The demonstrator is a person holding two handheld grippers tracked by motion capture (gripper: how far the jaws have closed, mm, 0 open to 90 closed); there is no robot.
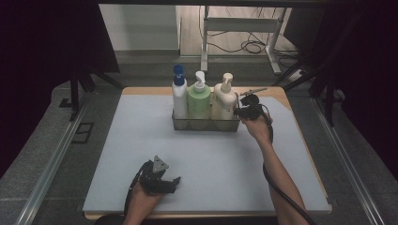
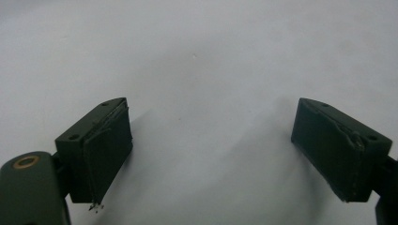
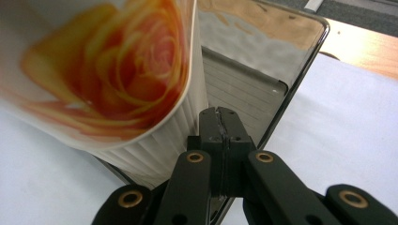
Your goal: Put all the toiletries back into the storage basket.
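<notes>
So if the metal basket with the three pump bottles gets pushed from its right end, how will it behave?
The basket would probably slide rather than tip: it sits low and long on the smooth mat. The tall bottles, like the cream one, may wobble. It likely feels heavy.

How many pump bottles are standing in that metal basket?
3, in a row: blue-capped white bottle at left, green bottle in the middle, cream bottle at right. None seems hidden.

Wooden table (image 1: 300, 140) under pale mat (image 1: 216, 159), metal basket (image 1: 206, 124) on top
</notes>
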